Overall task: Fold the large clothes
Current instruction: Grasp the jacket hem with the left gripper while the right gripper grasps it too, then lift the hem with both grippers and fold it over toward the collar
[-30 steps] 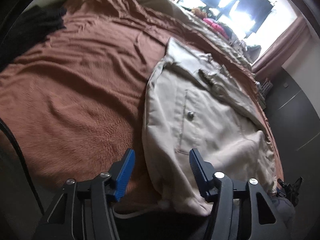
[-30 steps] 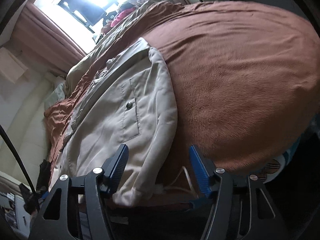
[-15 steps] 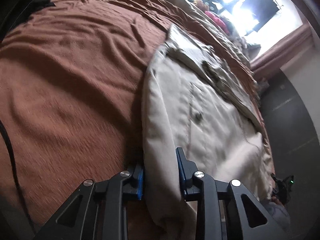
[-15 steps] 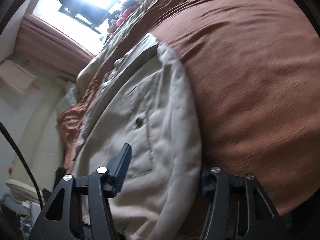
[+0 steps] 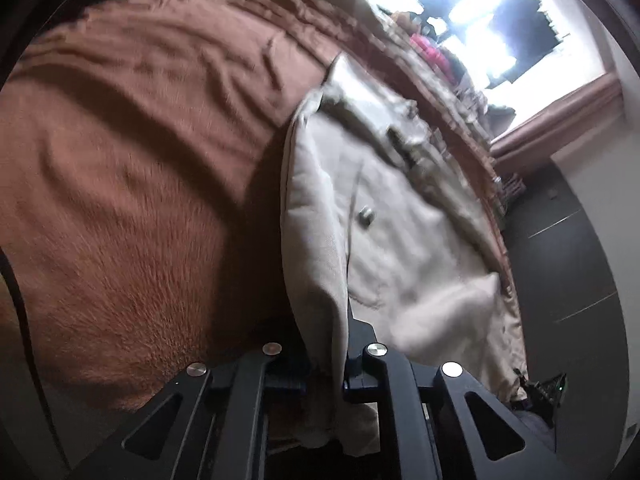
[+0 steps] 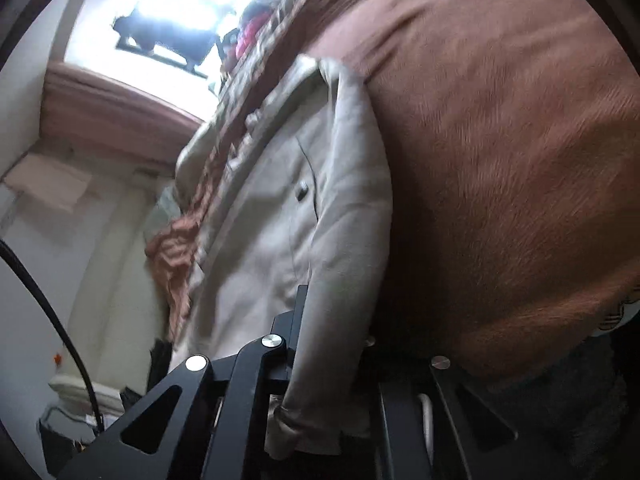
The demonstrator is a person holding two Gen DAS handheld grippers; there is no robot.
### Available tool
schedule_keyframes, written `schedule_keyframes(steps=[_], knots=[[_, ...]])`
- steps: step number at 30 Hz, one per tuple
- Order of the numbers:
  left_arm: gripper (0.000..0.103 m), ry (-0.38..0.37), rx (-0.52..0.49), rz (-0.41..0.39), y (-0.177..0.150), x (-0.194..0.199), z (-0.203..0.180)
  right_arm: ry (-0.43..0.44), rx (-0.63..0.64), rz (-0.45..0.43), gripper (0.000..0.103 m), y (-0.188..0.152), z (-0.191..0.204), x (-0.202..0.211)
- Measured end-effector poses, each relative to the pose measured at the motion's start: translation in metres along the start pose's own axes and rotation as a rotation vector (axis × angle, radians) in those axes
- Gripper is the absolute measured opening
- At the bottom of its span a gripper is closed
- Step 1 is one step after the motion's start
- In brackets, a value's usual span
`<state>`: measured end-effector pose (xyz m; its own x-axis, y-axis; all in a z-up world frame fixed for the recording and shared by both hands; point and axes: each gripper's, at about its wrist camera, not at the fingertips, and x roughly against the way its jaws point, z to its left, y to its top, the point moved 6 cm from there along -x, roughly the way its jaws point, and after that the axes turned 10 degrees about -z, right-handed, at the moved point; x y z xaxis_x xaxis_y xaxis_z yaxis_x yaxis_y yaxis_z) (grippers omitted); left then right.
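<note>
Rust-brown fleece blanket (image 5: 132, 184) covers the bed under both of your tongs, creased toward the far side; a bright window (image 5: 500, 20) with brownish-pink curtains (image 5: 560, 120) stands beyond the far end of the bed, and dark cabinet fronts (image 5: 568, 256) lie to the right of your left tongs.

Item 1: beige jacket (image 5: 400, 240), 1 piece, laid on the blanket. Long axis runs straight away from your tongs toward the window, collar end far, hem end near you. 1 metal snap (image 5: 366, 216) shows on a chest pocket ahead of the left tongs; a matching snap (image 6: 301, 192) shows ahead of the right tongs.

Item 2: left gripper (image 5: 326, 368), jaws have just been closing and now pinch the jacket's near left edge, a fold of beige cloth standing up between them. The jacket's body lies ahead and to the right of these tongs, bare blanket to their left.

Item 3: right gripper (image 6: 332, 360), jaws have just been closing and now pinch the jacket's near right edge, a rolled sleeve-like fold caught between them. The jacket's body lies ahead and to the left, bare blanket to the right.

Pictures are motion-blurred.
</note>
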<state>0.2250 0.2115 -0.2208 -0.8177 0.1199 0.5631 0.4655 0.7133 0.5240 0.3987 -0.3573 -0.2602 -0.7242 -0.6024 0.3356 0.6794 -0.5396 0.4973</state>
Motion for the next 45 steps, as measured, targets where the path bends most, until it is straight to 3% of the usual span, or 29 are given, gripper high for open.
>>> schedule_keyframes(steps=[7, 15, 24, 30, 38, 45], knots=[[0.004, -0.055, -0.025, -0.105, 0.030, 0.049, -0.036, 0.078, 0.065, -0.091, 0.001, 0.024, 0.056, 0.052], [0.004, -0.083, -0.038, -0.172, 0.040, 0.125, -0.065, 0.138, 0.128, -0.128, 0.001, 0.007, 0.093, 0.112], [0.004, -0.111, -0.087, -0.225, 0.030, 0.196, -0.089, 0.182, 0.181, -0.155, 0.001, 0.001, 0.096, 0.163], [0.004, -0.151, -0.125, -0.251, 0.003, 0.245, -0.094, 0.282, 0.136, -0.176, 0.001, -0.013, 0.075, 0.189], [0.004, -0.176, -0.119, -0.269, 0.018, 0.243, -0.096, 0.273, 0.171, -0.185, 0.001, 0.000, 0.070, 0.163], [0.004, -0.187, -0.181, -0.322, 0.074, 0.218, -0.131, 0.230, 0.226, -0.219, 0.002, 0.048, 0.104, 0.131]])
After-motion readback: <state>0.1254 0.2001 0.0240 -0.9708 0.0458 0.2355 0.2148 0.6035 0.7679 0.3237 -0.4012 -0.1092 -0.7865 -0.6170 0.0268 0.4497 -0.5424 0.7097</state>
